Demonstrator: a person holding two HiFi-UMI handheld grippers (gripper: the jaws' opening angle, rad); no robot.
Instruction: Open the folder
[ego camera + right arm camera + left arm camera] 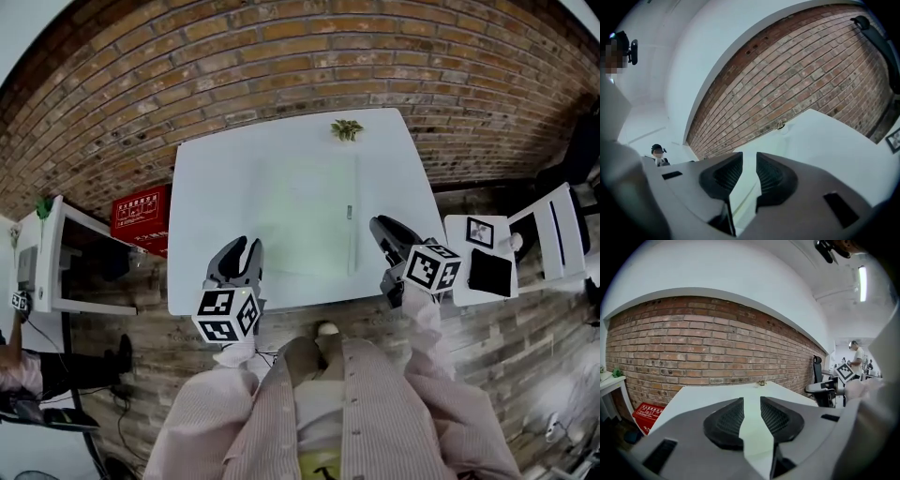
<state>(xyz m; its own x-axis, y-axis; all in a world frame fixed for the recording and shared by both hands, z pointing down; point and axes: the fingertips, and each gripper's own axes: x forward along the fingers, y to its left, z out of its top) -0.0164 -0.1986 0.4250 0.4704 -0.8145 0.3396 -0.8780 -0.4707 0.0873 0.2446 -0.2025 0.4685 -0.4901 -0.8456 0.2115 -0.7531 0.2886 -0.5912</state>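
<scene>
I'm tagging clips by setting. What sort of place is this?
Probably an office or lab workroom: a white table against a brick wall, an office chair, and another person standing farther back.

Gripper (749, 164) jaws a little apart, nothing between them, over white counter (829, 140). Small plant (780, 124) at counter's far edge; brick wall (787, 79) behind. Person (657, 154) far left.
</scene>
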